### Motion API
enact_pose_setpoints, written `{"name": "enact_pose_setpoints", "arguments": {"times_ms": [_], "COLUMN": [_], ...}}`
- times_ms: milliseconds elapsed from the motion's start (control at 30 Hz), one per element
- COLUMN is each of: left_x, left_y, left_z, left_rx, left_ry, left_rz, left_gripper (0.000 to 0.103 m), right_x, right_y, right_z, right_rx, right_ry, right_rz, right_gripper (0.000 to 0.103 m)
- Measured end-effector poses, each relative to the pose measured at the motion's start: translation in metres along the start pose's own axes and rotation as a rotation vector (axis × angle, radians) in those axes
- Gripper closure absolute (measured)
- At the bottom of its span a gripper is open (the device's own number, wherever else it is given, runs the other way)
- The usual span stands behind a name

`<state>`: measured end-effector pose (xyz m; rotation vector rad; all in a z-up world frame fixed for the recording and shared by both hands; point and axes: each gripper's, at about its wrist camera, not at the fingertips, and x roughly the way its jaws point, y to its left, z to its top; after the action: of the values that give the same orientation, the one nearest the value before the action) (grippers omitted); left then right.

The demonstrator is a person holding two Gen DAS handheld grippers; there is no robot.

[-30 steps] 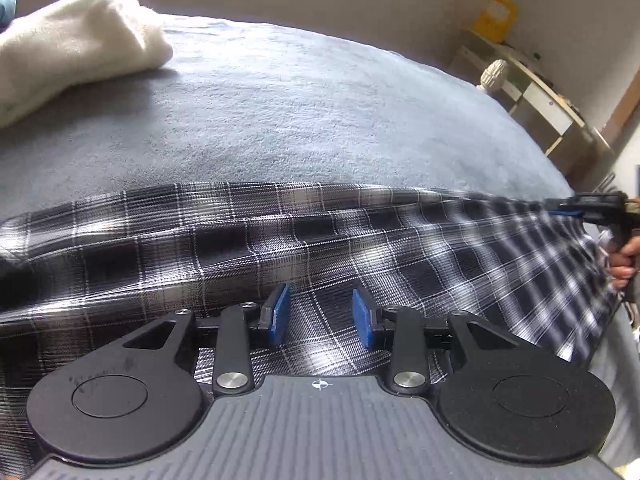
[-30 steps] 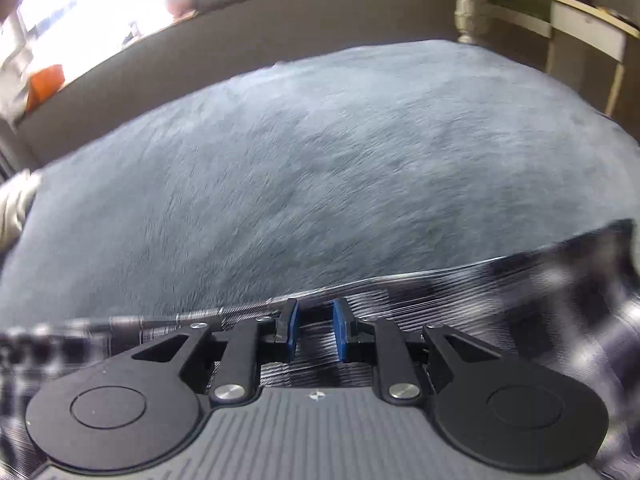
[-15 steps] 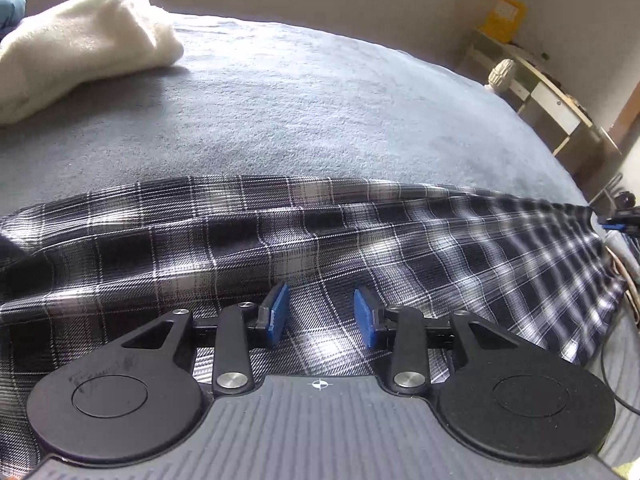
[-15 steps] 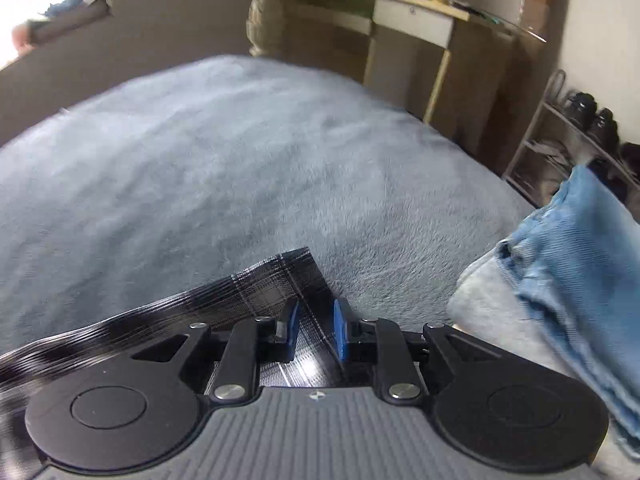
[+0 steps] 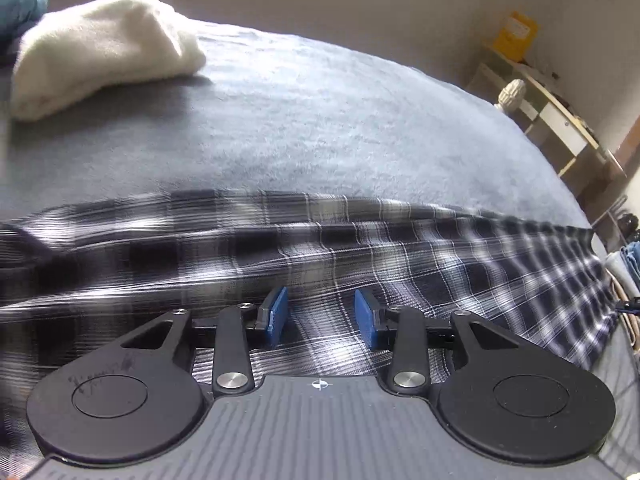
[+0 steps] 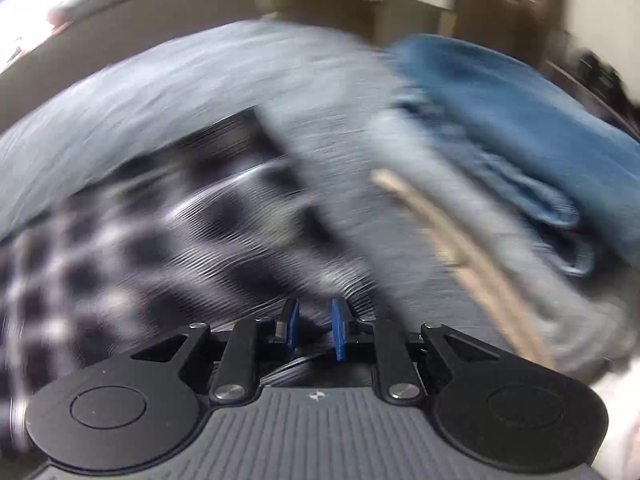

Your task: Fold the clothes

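Observation:
A black-and-white plaid garment [image 5: 360, 248] lies spread across the near part of a grey-blue bed [image 5: 320, 120]. My left gripper [image 5: 320, 316] hovers just over its near part, jaws open and empty. In the blurred right wrist view the plaid garment [image 6: 180, 232] fills the left side. My right gripper [image 6: 314, 328] is over its right edge, jaws a small gap apart with nothing clearly between them.
A folded white fleece [image 5: 100, 48] lies at the bed's far left. Folded blue jeans [image 6: 520, 120] on a pale grey garment [image 6: 460, 208] sit to the right of the plaid. A wooden desk [image 5: 552, 112] stands beyond the bed's right side.
My right gripper let go of the plaid's corner and swung right, then back left; its jaws opened slightly. The plaid has settled flat. My left gripper shifted slightly, still open.

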<state>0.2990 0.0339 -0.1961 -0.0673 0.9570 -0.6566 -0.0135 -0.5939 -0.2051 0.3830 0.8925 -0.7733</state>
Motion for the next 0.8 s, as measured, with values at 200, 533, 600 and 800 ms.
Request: {"name": "enact_pose_setpoints", "arguments": {"times_ms": [200, 533, 600, 800], "left_x": [-0.031, -0.103, -0.118, -0.126], "left_y": [0.008, -0.006, -0.006, 0.010], "left_z": [0.003, -0.022, -0.042, -0.093], "left_rx": [-0.005, 0.009, 0.011, -0.114], "left_ry": [-0.016, 0.165, 0.163, 0.127], "left_rz": [0.036, 0.099, 0.120, 0.141], "left_gripper": [0.065, 0.057, 0.052, 0.051], "right_x": [-0.035, -0.078, -0.088, -0.125], "right_y": [0.002, 0.187, 0.240, 0.397], "right_z": [-0.007, -0.002, -0.005, -0.045], "right_rx": [0.133, -0.096, -0.222, -0.611], "right_ry": [-0.099, -0.084, -0.068, 0.096], "right_rz": [-0.003, 0.521, 0.615, 0.786], "right_gripper": [0.083, 0.081, 0.075, 0.067]}}
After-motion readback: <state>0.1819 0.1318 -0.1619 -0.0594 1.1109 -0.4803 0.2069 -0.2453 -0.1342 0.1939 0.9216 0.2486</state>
